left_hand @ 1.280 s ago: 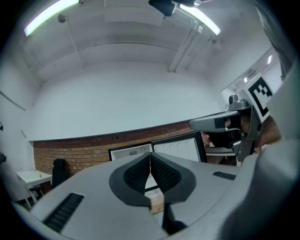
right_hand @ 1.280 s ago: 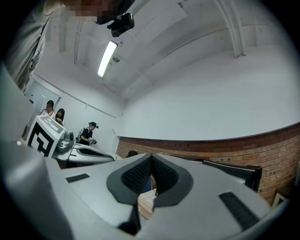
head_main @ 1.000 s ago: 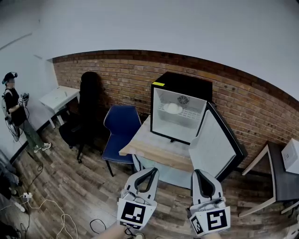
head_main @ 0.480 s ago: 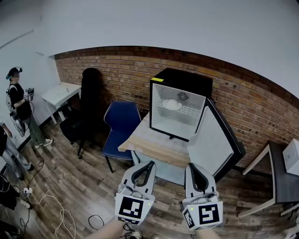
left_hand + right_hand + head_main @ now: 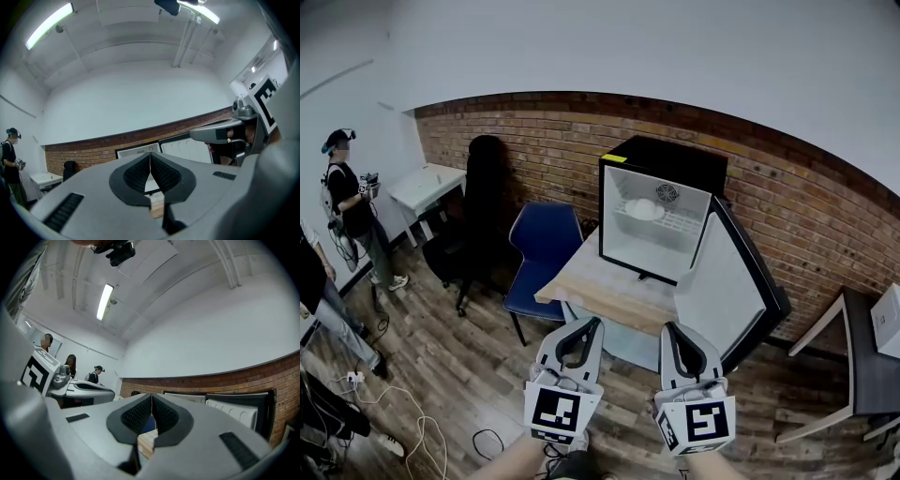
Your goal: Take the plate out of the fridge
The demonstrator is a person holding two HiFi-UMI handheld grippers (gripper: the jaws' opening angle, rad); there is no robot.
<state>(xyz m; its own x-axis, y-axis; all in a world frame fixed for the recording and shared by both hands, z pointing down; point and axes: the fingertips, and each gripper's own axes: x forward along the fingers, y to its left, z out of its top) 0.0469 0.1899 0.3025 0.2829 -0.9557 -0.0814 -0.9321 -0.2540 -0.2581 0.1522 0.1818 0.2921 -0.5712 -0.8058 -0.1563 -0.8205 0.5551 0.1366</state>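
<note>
A small black fridge (image 5: 660, 217) stands on a wooden table (image 5: 609, 298) against the brick wall, its door (image 5: 724, 283) swung open to the right. Inside, a white plate (image 5: 644, 210) rests on the wire shelf. Both grippers are held low and well short of the table. My left gripper (image 5: 592, 322) (image 5: 150, 153) is shut with nothing in it. My right gripper (image 5: 667, 327) (image 5: 152, 395) is shut and empty too. Both gripper views tilt upward at the ceiling, with the fridge (image 5: 140, 151) just visible over the left jaws.
A blue chair (image 5: 542, 255) stands left of the table, with a black chair (image 5: 475, 217) and a white desk (image 5: 424, 187) beyond it. People (image 5: 352, 208) stand at the far left. Cables (image 5: 412, 427) trail on the wood floor. A dark table (image 5: 855, 364) is at the right.
Both grippers have shifted a little left and up in the head view, and the view has drawn slightly nearer the table. The people at the left have moved.
</note>
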